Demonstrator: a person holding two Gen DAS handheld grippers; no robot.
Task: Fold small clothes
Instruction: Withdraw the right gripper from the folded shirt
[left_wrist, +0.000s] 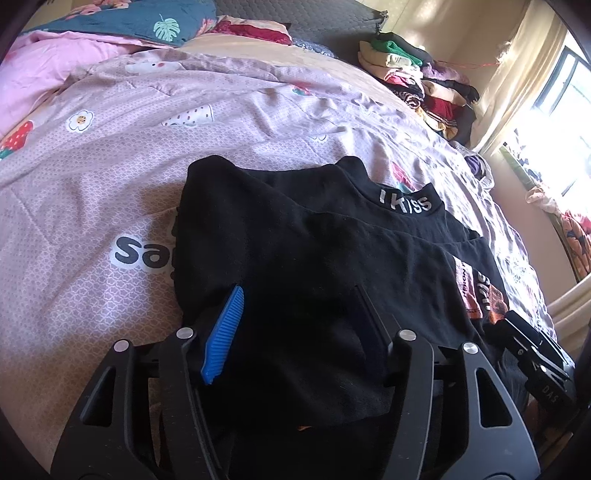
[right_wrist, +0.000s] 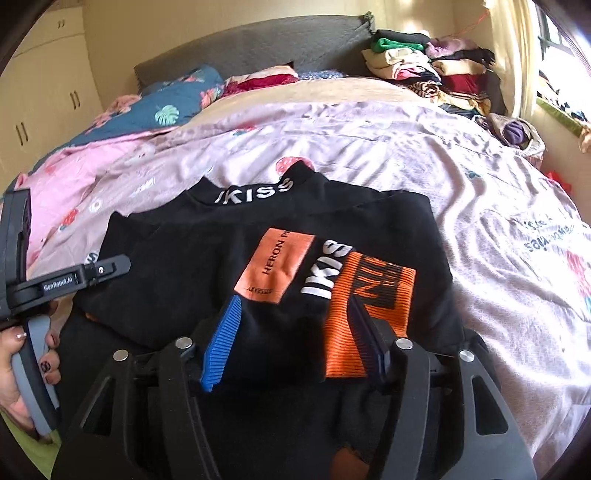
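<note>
A black top (left_wrist: 295, 229) with white "IKISS" lettering on its collar lies folded on the pink patterned bedspread (left_wrist: 110, 166). In the right wrist view the top (right_wrist: 192, 266) shows orange patches and more white letters on its upper layer. My left gripper (left_wrist: 299, 291) stands open over the near left part of the top, its blue pad (left_wrist: 221, 332) beside loose black cloth. My right gripper (right_wrist: 294, 300) is open too, straddling the near edge by the orange striped patch (right_wrist: 369, 314). Cloth lies between both pairs of fingers without being pinched. A hand (right_wrist: 14, 354) holds the left gripper's handle.
A tall pile of folded clothes (right_wrist: 428, 70) sits at the far right of the bed by the grey headboard (right_wrist: 251, 48). Pillows and a teal floral quilt (right_wrist: 166, 107) lie at the far left. A bright window (left_wrist: 554, 122) is on the right, cream cupboards (right_wrist: 44, 92) on the left.
</note>
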